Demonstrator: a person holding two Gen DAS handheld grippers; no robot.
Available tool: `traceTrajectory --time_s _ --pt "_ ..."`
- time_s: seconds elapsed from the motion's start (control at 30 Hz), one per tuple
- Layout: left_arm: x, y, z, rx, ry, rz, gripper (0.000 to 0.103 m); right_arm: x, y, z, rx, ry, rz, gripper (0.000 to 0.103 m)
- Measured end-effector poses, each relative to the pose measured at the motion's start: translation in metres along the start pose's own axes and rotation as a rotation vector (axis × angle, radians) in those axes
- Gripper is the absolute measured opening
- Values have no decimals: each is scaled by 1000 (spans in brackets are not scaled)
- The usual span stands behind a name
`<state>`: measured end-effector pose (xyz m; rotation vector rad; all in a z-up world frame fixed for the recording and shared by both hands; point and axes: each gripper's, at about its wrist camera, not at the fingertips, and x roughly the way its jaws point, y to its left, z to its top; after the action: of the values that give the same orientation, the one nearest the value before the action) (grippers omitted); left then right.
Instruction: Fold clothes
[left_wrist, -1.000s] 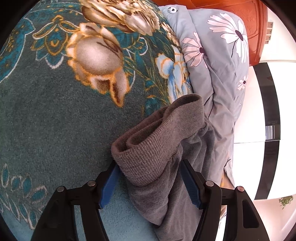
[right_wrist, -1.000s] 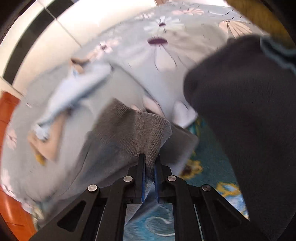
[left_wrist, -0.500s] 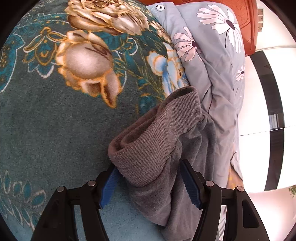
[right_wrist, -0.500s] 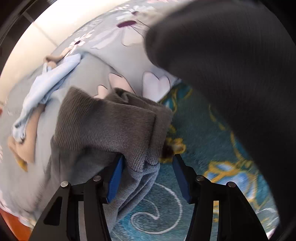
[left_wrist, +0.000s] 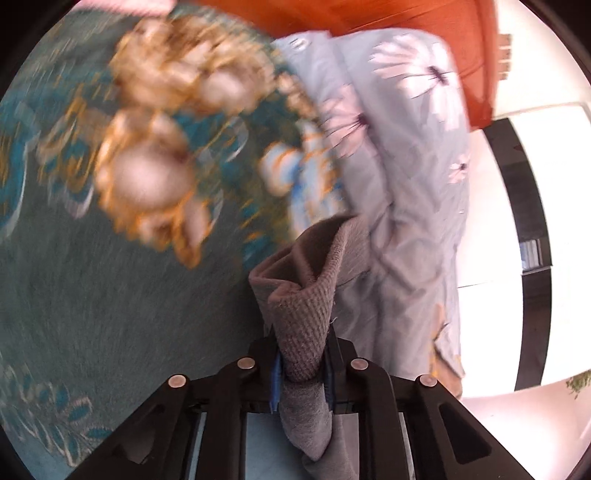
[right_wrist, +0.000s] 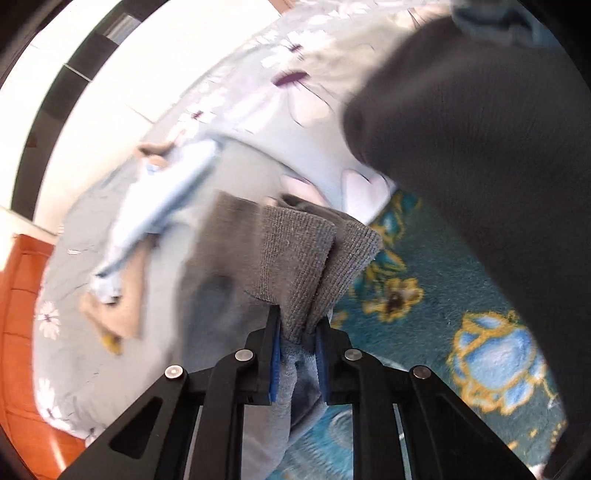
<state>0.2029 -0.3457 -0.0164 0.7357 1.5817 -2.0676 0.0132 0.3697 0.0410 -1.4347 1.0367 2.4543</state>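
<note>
Black claw (left_wrist: 302, 363) frames (silver screws), blue pads (right_wrist: 274, 354).

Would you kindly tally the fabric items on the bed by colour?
Grey: 1, garment, clamped by left gripper and right gripper
Teal floral: 1, blanket
Pale blue floral: 1, duvet
Light blue: 1, cloth
Tan: 1, cloth
Black: 1, garment
Total: 6

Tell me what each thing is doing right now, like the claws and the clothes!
Left claw: shut, pinching the grey ribbed knit garment.
Right claw: shut, pinching the same garment's ribbed hem.
Grey ribbed knit garment: bunched, held at two spots.
Teal floral plush blanket: spread flat.
Pale blue daisy-print quilt: rumpled.
Light blue cloth: crumpled on the quilt.
</note>
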Motion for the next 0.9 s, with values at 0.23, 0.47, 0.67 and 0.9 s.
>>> traceTrajectory --time_s 0.23,0.47,0.67,0.9 --pt "-29 -58 81 157 -47 -67 17 -84 13 -31 -94 -26 132 16" --pt "-42 40 83 126 95 147 18 -54 -50 -97 -14 141 23 16" --pt "-42 87 67 23 130 171 19 -33 -77 -106 47 178 2 17" --pt "-60 63 67 102 187 220 36 -31 -59 -101 -45 198 -22 21"
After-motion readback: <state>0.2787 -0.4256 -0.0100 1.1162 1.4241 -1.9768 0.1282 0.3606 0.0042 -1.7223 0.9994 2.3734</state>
